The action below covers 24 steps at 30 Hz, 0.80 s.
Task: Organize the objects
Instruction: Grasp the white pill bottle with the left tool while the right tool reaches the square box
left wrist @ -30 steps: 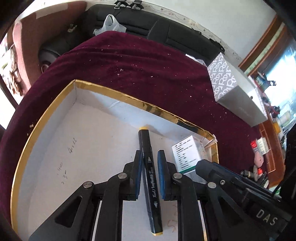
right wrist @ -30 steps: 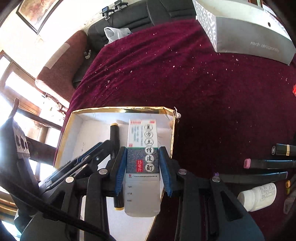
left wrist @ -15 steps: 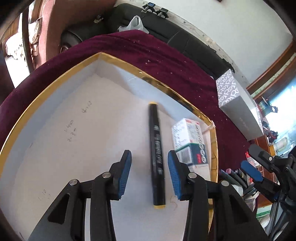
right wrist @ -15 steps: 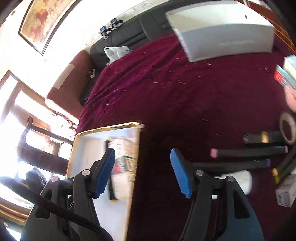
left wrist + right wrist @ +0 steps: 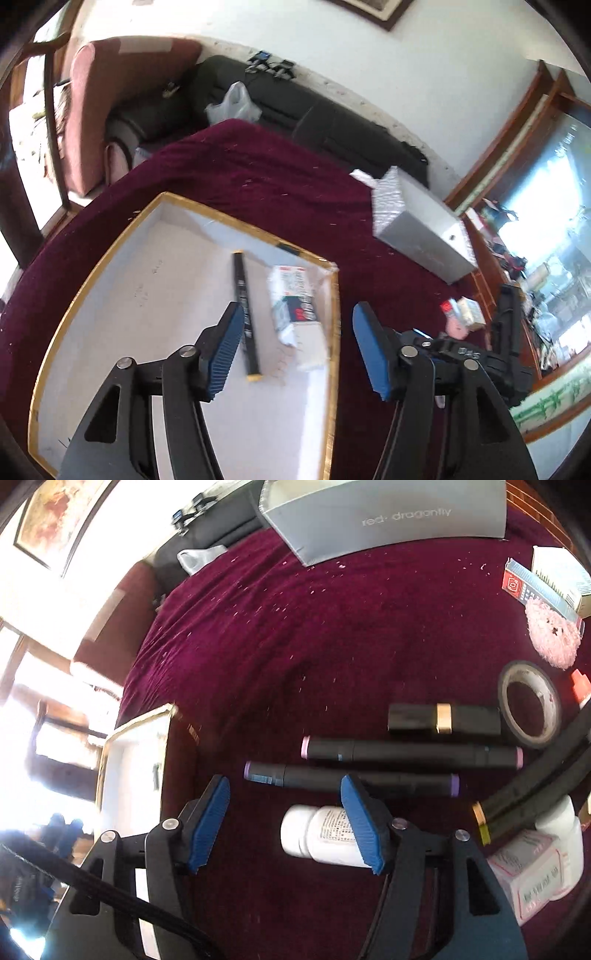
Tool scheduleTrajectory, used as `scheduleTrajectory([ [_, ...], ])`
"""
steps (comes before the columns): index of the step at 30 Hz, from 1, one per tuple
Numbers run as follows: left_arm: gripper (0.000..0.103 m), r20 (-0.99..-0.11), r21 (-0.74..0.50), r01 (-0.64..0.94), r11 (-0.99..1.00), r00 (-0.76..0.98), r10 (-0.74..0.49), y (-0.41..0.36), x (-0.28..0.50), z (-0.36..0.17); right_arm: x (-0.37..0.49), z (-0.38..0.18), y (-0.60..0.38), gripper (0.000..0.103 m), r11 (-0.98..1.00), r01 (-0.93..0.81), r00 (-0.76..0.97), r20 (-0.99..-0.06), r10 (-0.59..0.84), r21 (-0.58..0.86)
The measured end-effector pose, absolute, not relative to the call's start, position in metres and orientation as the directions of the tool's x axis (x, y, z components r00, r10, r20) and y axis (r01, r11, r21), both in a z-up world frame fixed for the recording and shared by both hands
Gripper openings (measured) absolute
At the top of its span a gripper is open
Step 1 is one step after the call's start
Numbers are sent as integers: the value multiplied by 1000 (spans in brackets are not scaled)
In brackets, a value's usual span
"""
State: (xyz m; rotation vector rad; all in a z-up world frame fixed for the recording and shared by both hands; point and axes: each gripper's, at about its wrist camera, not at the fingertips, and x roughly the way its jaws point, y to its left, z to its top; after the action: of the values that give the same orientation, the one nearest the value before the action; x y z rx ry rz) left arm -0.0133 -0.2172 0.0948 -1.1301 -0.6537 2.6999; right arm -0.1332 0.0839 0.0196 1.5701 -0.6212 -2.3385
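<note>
A white tray with a gold rim (image 5: 147, 332) lies on the dark red cloth. In it a black marker (image 5: 245, 314) lies beside a medicine box (image 5: 295, 306). My left gripper (image 5: 297, 310) hovers above them. Its jaws are opening and nothing is between them. My right gripper (image 5: 284, 781) hangs over the cloth to the right of the tray (image 5: 129, 775). Its jaws are also opening and hold nothing. Beneath it lie a white pill bottle (image 5: 317, 834) and a purple-capped marker (image 5: 314, 775), with a pink-capped marker (image 5: 406, 753) just beyond.
Farther right lie a black tube with a gold band (image 5: 443, 718), a tape roll (image 5: 528, 705), a pink fluffy pad (image 5: 552, 635), small cartons (image 5: 546, 579) and more markers (image 5: 524, 801). A grey box (image 5: 388, 517) stands at the back. A dark sofa (image 5: 332, 122) lies beyond the table.
The left gripper let go of the black marker, opened and drew back and up. The right gripper released the medicine box in the tray and swung right over the markers and bottle.
</note>
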Motion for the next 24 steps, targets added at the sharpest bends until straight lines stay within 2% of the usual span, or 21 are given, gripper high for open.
scheduleTrajectory([
  [1,57,-639,-444,6,-896,-702,313,-208,-9,98,-130,16,84,69,-877,-30,-355,-825,-439,479],
  [3,57,-646,-445,-31,-895,-681,345,-190,-7,98,-121,2,89,69,-842,-50,-278,-817,-505,537],
  [7,57,-688,-406,-118,-906,-613,388,-147,-5,88,-86,-5,107,68,-748,-42,-251,-731,-634,663],
  [9,57,-711,-379,-141,-915,-588,385,-125,-7,80,-70,-3,121,68,-717,-57,-284,-700,-655,695],
  [14,57,-776,-248,-222,-943,-537,330,-70,-13,65,-38,14,170,69,-717,-80,-439,-670,-598,693],
  [19,57,-809,-260,-158,-953,-504,304,-41,-36,49,-16,25,207,70,-726,-98,-519,-657,-546,681],
  [24,57,-824,-93,-186,-978,-537,181,-1,-49,35,-7,24,224,70,-717,-102,-549,-640,-538,690],
])
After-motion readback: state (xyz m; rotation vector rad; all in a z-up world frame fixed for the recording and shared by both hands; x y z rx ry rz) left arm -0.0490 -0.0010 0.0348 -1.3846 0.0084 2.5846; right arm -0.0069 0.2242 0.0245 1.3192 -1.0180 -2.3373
